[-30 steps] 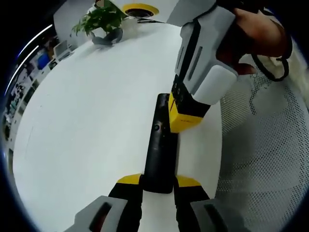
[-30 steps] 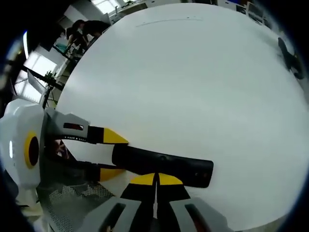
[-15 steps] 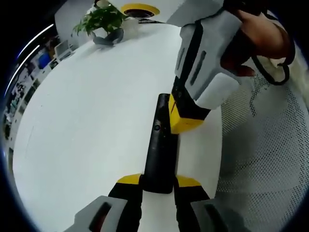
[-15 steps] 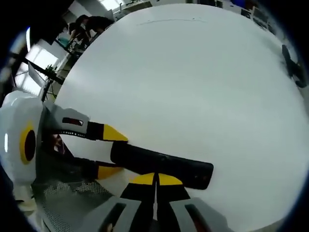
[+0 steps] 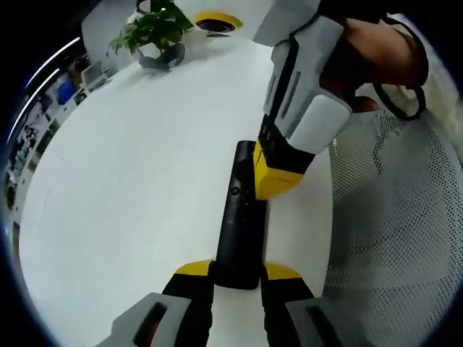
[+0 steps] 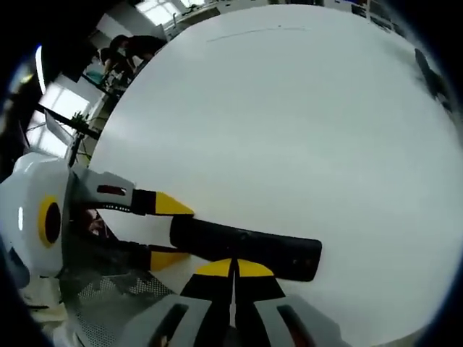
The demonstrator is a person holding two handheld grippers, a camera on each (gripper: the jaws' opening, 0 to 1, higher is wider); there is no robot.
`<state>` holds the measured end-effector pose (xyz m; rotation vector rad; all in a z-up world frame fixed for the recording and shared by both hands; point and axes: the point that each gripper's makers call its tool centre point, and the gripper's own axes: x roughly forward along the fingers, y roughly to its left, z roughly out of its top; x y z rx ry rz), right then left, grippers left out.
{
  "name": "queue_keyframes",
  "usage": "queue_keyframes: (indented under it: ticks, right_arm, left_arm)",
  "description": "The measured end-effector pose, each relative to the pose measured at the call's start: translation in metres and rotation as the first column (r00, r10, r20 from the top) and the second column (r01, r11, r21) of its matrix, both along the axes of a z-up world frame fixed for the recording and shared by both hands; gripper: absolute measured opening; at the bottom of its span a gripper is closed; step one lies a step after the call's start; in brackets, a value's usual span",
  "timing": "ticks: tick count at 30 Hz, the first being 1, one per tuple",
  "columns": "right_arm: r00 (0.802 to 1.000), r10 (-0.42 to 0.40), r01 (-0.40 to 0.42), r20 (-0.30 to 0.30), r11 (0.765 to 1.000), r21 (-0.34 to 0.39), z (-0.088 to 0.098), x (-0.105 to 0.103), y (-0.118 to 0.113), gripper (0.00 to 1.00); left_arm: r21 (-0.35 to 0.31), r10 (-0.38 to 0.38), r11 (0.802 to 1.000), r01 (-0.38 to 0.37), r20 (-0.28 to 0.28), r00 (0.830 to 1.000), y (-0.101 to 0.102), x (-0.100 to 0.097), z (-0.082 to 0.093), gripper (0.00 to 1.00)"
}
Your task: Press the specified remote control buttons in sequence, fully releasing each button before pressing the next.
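Black and slim, the remote control [image 5: 240, 217] lies flat on the white bench [image 5: 130, 181], close to its edge, and we hold its near end between the jaws of our left tongs [image 5: 239, 273], which sit snug against both its sides. Our right tongs [image 6: 234, 269] have their yellow tips drawn together with nothing between them, and they rest on the remote's top face about midway along. We judge that a press is under way; which button in the sequence it is, and how many remain, we cannot tell. At the far side of the bench stand a potted plant [image 5: 155, 32] and a yellow-ringed round thing [image 5: 211, 20], well apart from the remote. A mesh chair [image 5: 394, 238] sits just beside the bench edge. Nothing blocks our way to the buttons.
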<state>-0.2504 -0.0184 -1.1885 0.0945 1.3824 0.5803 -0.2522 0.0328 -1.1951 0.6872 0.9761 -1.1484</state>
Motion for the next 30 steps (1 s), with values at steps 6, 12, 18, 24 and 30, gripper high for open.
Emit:
queue_keyframes:
  ticks: [6,12,18,24,30]
  right_arm:
    - [1.000,0.014,-0.014,0.006,1.000,-0.006,0.001,0.001,0.001,0.00]
    - [1.000,0.006,-0.007,0.029,1.000,0.023,0.006,0.006,0.007,0.00]
    - [0.999,0.001,-0.003,0.036,0.999,0.047,0.007,0.010,0.014,0.00]
    - [0.999,0.023,-0.024,0.039,0.999,0.034,0.003,0.009,0.015,0.00]
    - [0.999,0.025,-0.025,0.028,0.999,0.031,0.002,0.011,0.013,0.00]
  left_arm:
    - [0.000,0.003,1.000,-0.003,0.002,1.000,0.000,0.000,0.000,0.25]
    - [0.003,0.006,1.000,-0.006,0.001,1.000,0.000,0.000,0.000,0.25]
    - [-0.003,0.011,1.000,-0.011,-0.001,1.000,0.000,0.000,0.000,0.25]
    - [-0.002,0.013,1.000,-0.013,-0.001,1.000,0.000,0.000,0.000,0.25]
    - [0.001,0.010,1.000,-0.010,-0.005,1.000,0.000,0.000,0.000,0.25]
